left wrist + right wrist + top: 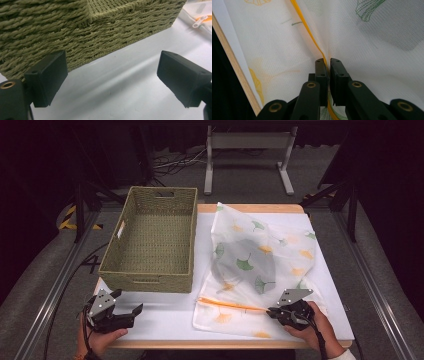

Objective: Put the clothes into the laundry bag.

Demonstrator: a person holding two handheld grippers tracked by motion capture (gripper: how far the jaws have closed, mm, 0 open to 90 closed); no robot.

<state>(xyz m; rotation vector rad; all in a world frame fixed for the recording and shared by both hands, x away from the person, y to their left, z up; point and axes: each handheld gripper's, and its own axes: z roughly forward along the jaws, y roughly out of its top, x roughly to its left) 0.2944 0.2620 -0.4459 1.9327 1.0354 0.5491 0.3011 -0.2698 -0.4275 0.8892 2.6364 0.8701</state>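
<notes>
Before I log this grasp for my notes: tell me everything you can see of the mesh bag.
The mesh bag is white, sheer netting printed with green and yellow ginkgo leaves. An orange zipper runs along its near end. Something dark grey shows through its middle. It lies rumpled on the table, right of the basket. The right hand-held gripper is shut on the zipper edge.

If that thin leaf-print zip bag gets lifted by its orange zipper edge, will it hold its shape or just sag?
It will probably sag: the mesh laundry bag lies crumpled, and its fabric puckers where the right hand-held gripper pinches the orange zipper. The dark bundle showing through it would likely slide towards the lowest point. It looks light, so a push might drag it rather than tip it.
</notes>
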